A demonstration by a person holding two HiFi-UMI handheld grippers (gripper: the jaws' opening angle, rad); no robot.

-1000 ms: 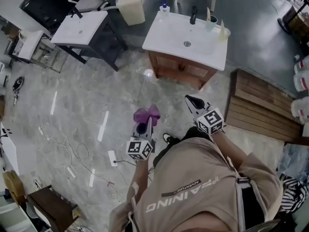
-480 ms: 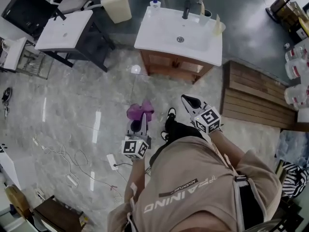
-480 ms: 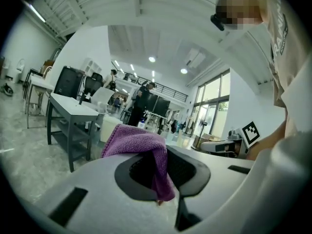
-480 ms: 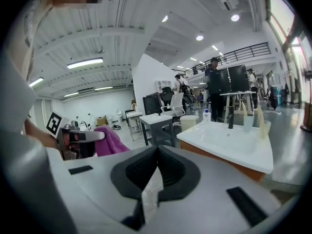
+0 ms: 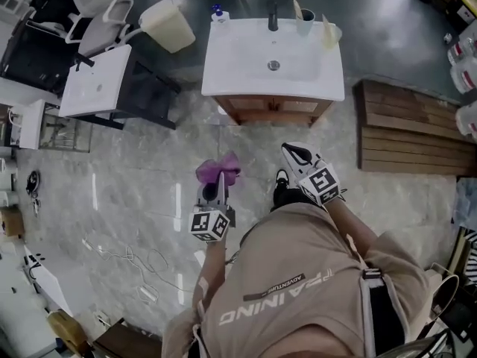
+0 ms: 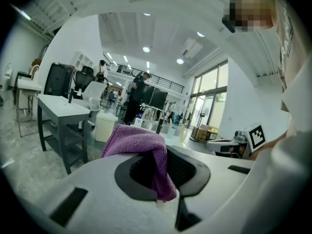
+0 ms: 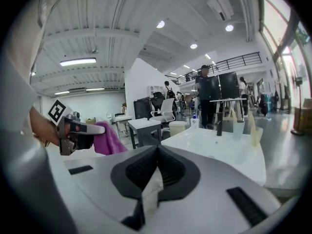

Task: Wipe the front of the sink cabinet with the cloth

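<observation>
The left gripper, clamped on the cloth, sat lower left of the cabinet, well apart; the right gripper was closed, empty.

The back of the person's tan cloth shirt is showing big pale letters, and from the head view they are standing upside down. They are looking like "TRAINING", but the first letters are hard to read. A small dark line just beside them is reading "ADVENTURE". The white cube on the left gripper and the white cube on the right gripper are showing black square patterns.
</observation>
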